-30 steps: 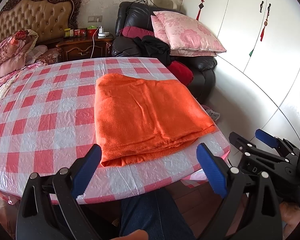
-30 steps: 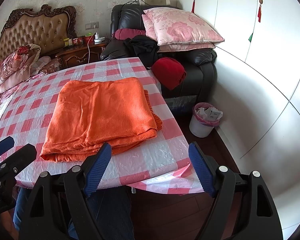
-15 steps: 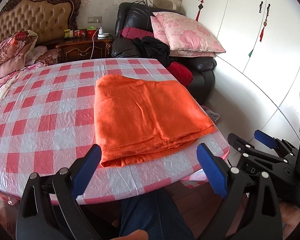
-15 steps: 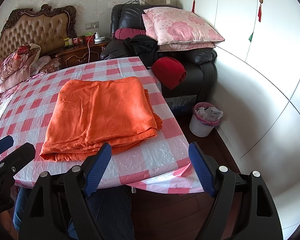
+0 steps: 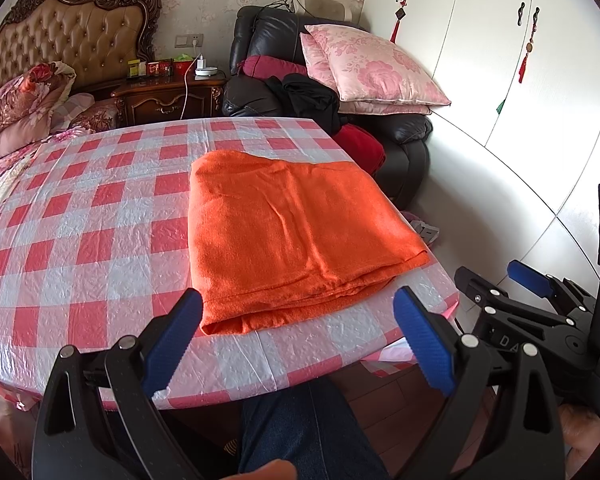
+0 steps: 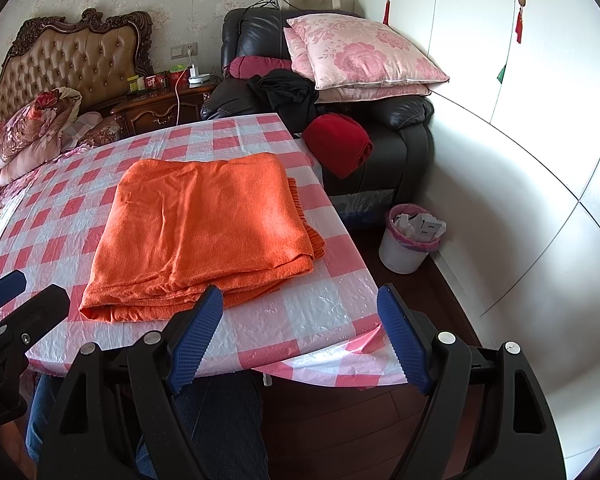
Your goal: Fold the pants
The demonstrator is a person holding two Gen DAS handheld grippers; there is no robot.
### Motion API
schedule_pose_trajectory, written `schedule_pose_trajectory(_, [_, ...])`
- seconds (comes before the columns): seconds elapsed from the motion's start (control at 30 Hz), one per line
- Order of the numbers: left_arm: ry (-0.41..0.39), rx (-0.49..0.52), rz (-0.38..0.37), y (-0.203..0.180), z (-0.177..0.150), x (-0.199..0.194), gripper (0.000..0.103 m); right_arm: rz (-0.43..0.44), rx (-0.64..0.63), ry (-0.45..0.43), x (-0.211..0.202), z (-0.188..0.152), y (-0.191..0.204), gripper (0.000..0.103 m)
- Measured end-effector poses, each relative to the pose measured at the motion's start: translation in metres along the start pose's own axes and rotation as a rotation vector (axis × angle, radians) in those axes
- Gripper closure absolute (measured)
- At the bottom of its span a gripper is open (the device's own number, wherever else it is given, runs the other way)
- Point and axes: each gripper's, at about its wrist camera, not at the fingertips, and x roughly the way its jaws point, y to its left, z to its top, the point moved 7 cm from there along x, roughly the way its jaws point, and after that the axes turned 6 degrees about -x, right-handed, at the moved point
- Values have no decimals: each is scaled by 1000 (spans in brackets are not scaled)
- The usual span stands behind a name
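Observation:
The orange pants lie folded into a flat rectangle on the table with the red-and-white checked cloth, near its right edge; they also show in the right wrist view. My left gripper is open and empty, held off the table's near edge just short of the pants' front hem. My right gripper is open and empty, also off the near edge, by the table's front right corner. Each gripper shows at the side of the other's view.
A black armchair with pink pillows and dark clothes stands behind the table. A white waste bin sits on the floor to the right by the white wardrobe. A bed and nightstand are at back left. The person's leg is below the table edge.

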Motion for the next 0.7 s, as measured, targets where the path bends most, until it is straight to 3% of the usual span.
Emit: schedule_pose_trajectory(0.7, [-5,2,-3,-2,1,-1,7,0,0,0,0,0,-1,27])
